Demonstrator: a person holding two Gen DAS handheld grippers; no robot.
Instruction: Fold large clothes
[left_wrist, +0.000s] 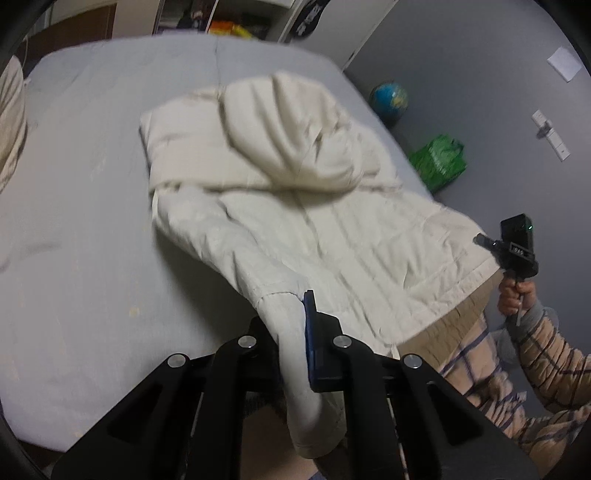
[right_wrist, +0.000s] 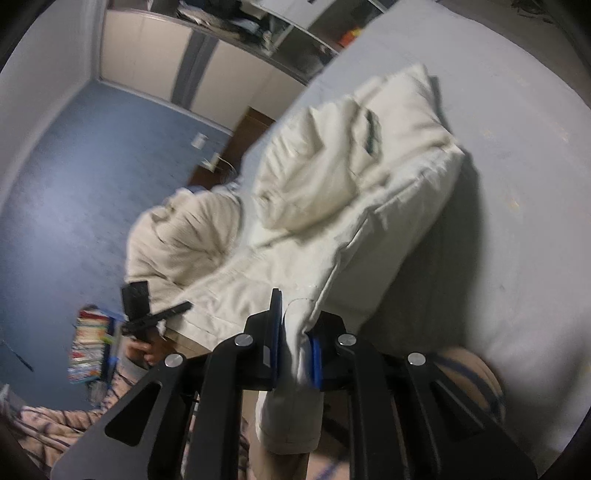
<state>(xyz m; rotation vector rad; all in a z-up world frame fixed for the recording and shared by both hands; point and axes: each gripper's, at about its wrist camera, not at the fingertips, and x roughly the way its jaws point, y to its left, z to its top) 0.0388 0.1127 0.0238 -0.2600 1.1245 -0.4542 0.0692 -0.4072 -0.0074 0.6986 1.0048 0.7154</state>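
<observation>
Left gripper (left_wrist: 291, 332), low centre of its own view: pinching a hem corner of the cream padded jacket (left_wrist: 295, 177), jaws nearly together with cloth between. Right gripper (right_wrist: 295, 332), low centre of its view: likewise clamped on the other hem corner, fabric bunched between the blue pads (right_wrist: 275, 332). Jacket spread mid-frame across the grey bed (left_wrist: 74, 221), near edge lifted off it. Globe (left_wrist: 389, 99) and green bag (left_wrist: 437, 162) at right on the floor.

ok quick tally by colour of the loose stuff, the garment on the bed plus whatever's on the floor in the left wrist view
cream: 1, the padded jacket on the bed
blue: 1, the globe
green: 1, the bag
total: 3
</observation>
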